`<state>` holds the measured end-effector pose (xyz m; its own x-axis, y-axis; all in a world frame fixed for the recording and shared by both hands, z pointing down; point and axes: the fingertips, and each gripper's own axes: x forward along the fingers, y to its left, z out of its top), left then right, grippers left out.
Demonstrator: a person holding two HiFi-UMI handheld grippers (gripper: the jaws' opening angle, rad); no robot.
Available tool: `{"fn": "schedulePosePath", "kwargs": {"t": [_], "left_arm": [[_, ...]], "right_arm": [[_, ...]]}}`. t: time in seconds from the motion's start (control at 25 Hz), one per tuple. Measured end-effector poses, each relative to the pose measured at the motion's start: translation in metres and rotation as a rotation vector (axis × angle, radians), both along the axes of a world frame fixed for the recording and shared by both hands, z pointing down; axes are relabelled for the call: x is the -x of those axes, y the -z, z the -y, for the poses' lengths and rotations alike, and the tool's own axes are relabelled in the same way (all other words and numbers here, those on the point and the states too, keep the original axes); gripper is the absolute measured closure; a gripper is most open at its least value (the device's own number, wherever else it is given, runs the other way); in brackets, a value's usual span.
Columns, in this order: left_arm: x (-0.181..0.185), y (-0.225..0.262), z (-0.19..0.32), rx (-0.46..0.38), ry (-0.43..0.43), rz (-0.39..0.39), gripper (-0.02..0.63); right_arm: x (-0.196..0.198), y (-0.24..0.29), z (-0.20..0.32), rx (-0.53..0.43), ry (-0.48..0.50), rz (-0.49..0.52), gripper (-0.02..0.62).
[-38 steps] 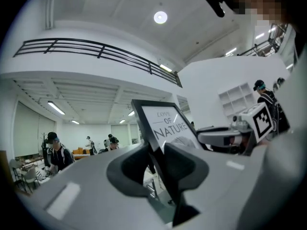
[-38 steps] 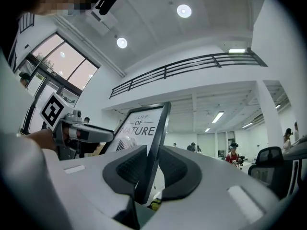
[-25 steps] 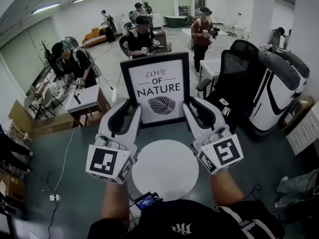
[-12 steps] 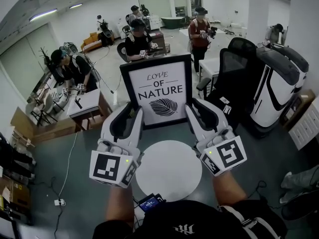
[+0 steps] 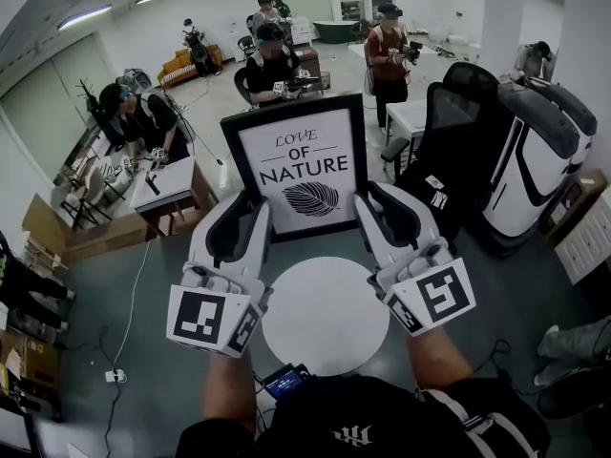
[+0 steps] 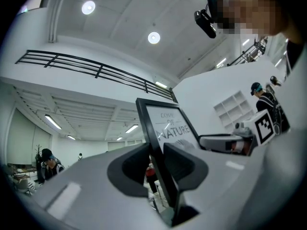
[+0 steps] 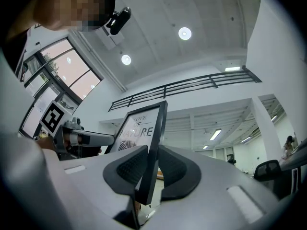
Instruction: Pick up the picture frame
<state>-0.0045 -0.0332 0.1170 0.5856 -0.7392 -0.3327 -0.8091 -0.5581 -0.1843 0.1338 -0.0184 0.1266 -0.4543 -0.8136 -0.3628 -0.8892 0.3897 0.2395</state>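
A black picture frame (image 5: 301, 165) with a white print reading "LOVE OF NATURE" and a leaf hangs upright in the air above a round white table (image 5: 320, 315). My left gripper (image 5: 256, 219) is shut on the frame's lower left edge (image 6: 163, 176). My right gripper (image 5: 367, 213) is shut on its lower right edge (image 7: 149, 171). In both gripper views the thin black edge runs between the dark pads. The frame faces me, tilted slightly back.
A black office chair (image 5: 458, 132) and a white machine (image 5: 539, 160) stand at the right. A small table (image 5: 162, 187) with a seated person (image 5: 143, 117) is at the left. Other people stand beyond the frame. A small device (image 5: 284, 383) sits near my body.
The frame and both grippers stay nearly where they were; the view has shifted a little.
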Motion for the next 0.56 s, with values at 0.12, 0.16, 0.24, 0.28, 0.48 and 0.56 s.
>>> {"fn": "schedulePosePath", "kwargs": {"t": [0.12, 0.16, 0.24, 0.28, 0.48, 0.56], "left_arm": [[0.000, -0.002, 0.002, 0.013, -0.010, -0.009, 0.513], [0.000, -0.002, 0.003, 0.016, -0.010, -0.009, 0.513], [0.000, -0.003, 0.005, 0.022, -0.008, -0.007, 0.514], [0.000, -0.004, 0.006, 0.025, -0.008, -0.007, 0.512], [0.001, -0.007, 0.013, 0.036, -0.013, -0.005, 0.512], [0.001, -0.008, 0.016, 0.043, -0.019, -0.003, 0.512]], "right_arm": [[-0.001, -0.001, 0.003, 0.005, 0.002, 0.001, 0.520], [-0.001, -0.001, 0.004, 0.007, 0.003, 0.002, 0.520], [0.000, -0.002, 0.005, 0.010, 0.004, 0.002, 0.520], [0.000, -0.002, 0.005, 0.011, 0.004, 0.001, 0.520], [0.000, -0.004, 0.012, 0.019, -0.003, 0.003, 0.520], [0.000, -0.004, 0.014, 0.020, -0.009, 0.005, 0.520]]}}
